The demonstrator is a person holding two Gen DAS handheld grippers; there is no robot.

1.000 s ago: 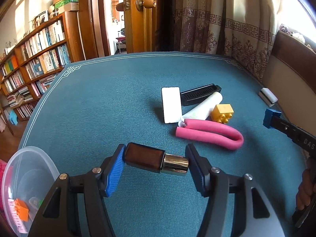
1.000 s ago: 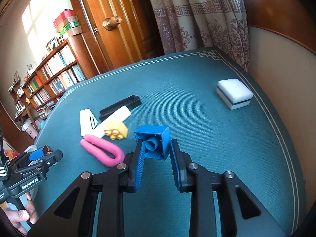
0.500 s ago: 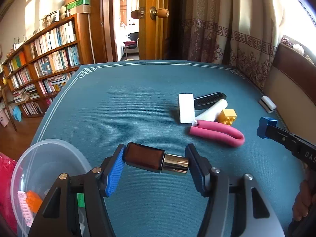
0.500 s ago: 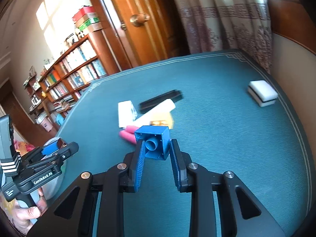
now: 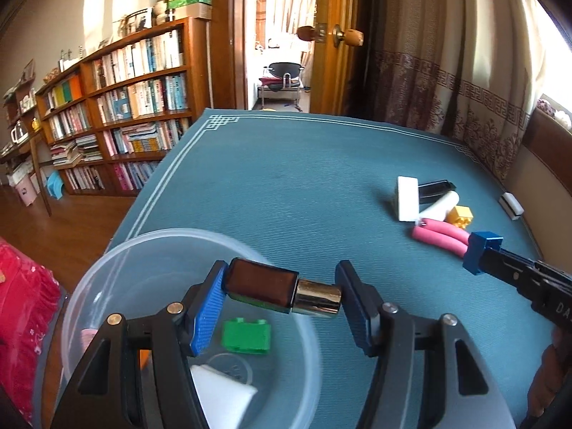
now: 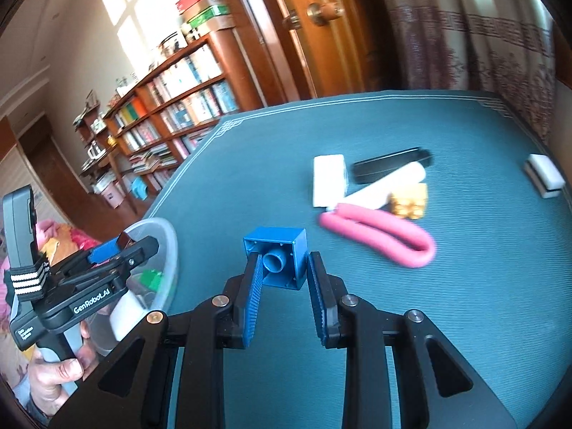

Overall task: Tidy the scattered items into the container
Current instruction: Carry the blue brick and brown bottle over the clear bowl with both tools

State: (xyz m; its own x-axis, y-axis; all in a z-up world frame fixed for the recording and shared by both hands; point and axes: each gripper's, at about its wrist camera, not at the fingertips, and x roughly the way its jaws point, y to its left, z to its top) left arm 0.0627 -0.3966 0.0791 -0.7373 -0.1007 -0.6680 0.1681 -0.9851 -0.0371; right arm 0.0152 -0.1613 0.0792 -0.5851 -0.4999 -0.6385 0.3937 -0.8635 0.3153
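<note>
My left gripper (image 5: pixel 280 295) is shut on a brown bottle with a gold cap (image 5: pixel 262 286), held crosswise above the clear plastic bowl (image 5: pixel 150 246). Inside the bowl lie a green brick (image 5: pixel 246 336) and a white block (image 5: pixel 223 391). My right gripper (image 6: pixel 280 277) is shut on a blue brick (image 6: pixel 282 254), hollow side toward the camera, over the teal tabletop. The bowl (image 6: pixel 168 246) sits at the left in the right wrist view, with the left gripper (image 6: pixel 118 246) over it. On the table remain a pink foam loop (image 6: pixel 379 236), a yellow brick (image 6: pixel 409 200), a white tube (image 6: pixel 382 186), a white box (image 6: pixel 327 178) and a black comb (image 6: pixel 391 162).
A white and black eraser (image 6: pixel 545 175) lies near the table's right edge. Beyond the table's left edge are a wooden floor, a long bookshelf (image 5: pixel 118 107) and an open door (image 5: pixel 336 35). Curtains hang behind the table. A hand (image 6: pixel 53 371) grips the left gripper's handle.
Both grippers have moved left toward the bowl. The left one, with the bottle, now hangs over the bowl. The right one, still holding the blue brick, has come closer.
</note>
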